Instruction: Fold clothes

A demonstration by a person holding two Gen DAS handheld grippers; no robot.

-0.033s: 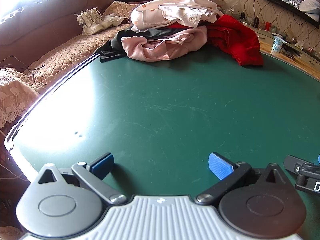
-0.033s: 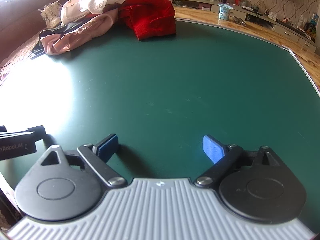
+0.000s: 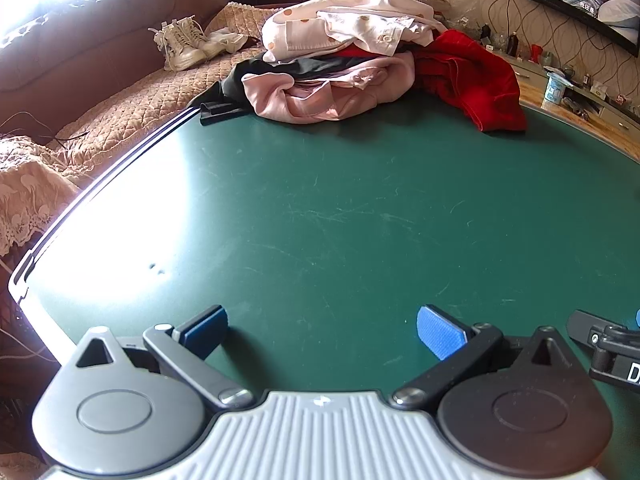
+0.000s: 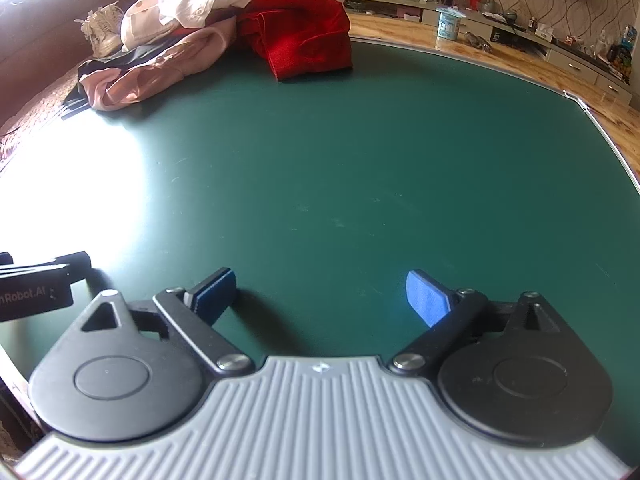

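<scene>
Clothes (image 3: 360,68) lie in a loose heap at the far edge of the green bench (image 3: 360,220), well ahead of both tools and a little to the left of the right one. On top sits a pale dotted shirt (image 3: 352,20), under it a pink garment (image 3: 320,92) over a black one (image 3: 224,100), and a red garment (image 3: 480,76) spills out on the right side. We hold the left tool (image 3: 322,330) and the right tool (image 4: 320,294) low over the near part of the bench, side by side, each with its blue pads spread wide and nothing between them.

We judge that no garment has been taken yet, so the step in hand is the reach to the heap. To do it well we would take 1 garment only, most likely the dotted shirt on top, pinch it at an edge or a shoulder with each tool, and draw it onto the bare green surface ahead of us, so the rest of the heap stays put and does not slide toward the sofa (image 3: 100,92) to the left.
</scene>
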